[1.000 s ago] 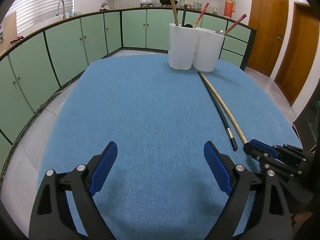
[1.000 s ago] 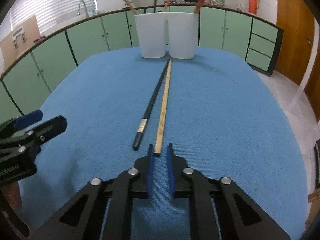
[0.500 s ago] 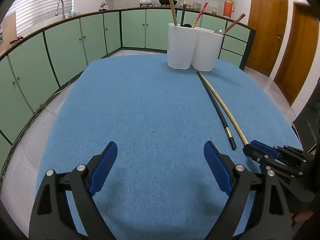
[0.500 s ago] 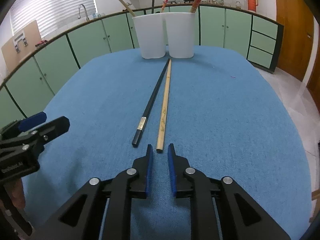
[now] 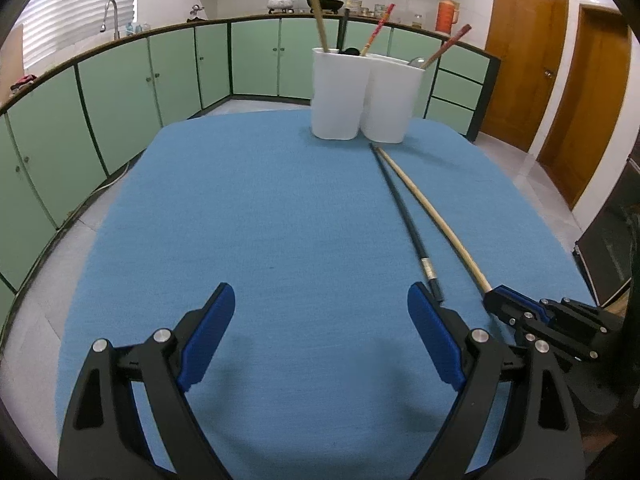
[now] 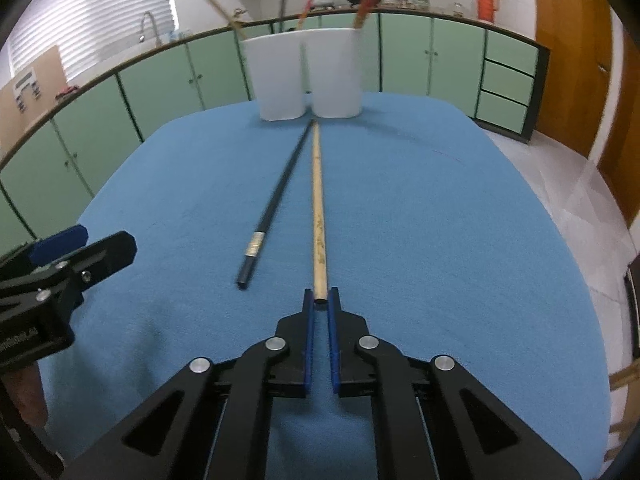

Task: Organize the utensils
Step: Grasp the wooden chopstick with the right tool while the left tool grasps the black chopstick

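Note:
A wooden chopstick and a black chopstick lie side by side on the blue cloth, pointing at two white holders at the far end. Both holders have chopsticks standing in them. My right gripper is shut on the near end of the wooden chopstick, low over the cloth. In the left wrist view the wooden chopstick runs into the right gripper. The black chopstick lies free beside it. My left gripper stands wide open over bare cloth, with nothing between its fingers.
The blue cloth covers the whole table, and its edges drop to a tiled floor. Green cabinets curve around the left and back, and wooden doors stand at the right. A hand holds the left gripper at the lower left.
My right gripper has slid forward until the wooden chopstick's near end sits between its fingertips, and the jaws have closed on it. The left gripper has stayed open and still.

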`<state>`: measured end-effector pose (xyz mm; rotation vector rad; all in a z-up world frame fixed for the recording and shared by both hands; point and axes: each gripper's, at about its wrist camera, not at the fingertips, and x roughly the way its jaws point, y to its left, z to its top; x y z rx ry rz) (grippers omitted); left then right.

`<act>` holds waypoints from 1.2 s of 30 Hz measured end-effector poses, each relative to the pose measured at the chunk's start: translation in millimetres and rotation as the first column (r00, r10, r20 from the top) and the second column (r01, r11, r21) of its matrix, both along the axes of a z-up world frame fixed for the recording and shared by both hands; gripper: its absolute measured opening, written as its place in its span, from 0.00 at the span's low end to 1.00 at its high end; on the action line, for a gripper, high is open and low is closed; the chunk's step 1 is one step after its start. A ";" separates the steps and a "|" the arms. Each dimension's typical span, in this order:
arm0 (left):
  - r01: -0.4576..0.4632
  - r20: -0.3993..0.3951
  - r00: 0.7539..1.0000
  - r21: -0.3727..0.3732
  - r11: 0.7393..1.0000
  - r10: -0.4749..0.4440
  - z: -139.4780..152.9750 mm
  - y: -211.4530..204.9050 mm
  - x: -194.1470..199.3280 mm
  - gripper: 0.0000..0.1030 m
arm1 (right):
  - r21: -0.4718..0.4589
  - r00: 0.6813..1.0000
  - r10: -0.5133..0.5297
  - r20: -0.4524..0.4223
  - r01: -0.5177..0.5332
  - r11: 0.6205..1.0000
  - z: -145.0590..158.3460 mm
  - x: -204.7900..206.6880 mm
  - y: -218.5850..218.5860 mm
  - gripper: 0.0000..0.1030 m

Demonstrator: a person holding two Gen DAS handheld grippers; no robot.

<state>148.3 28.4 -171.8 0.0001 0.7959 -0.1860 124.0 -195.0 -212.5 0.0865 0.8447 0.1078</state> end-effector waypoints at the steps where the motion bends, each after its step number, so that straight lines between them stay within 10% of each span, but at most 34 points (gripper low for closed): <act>1: 0.001 0.000 1.000 -0.004 1.000 -0.001 -0.3 -2.9 -0.7 0.83 | 0.011 1.000 -0.014 0.002 0.014 1.000 0.8 -2.1 -6.1 0.06; 22: 0.079 -0.103 0.991 -0.035 0.996 -0.083 -39.2 -69.2 14.9 0.42 | 0.107 0.999 -0.036 0.011 0.034 0.994 -1.6 -10.9 -40.9 0.06; 27: 0.079 -0.108 0.991 -0.035 0.996 -0.082 -40.2 -70.9 21.6 0.06 | 0.110 1.000 -0.026 0.005 0.026 0.994 -2.9 -9.5 -39.4 0.06; 36: 0.071 -0.106 0.992 -0.040 0.997 -0.075 -38.8 -60.2 17.5 0.05 | 0.100 1.000 -0.013 0.014 0.012 0.995 -3.7 -6.6 -37.4 0.07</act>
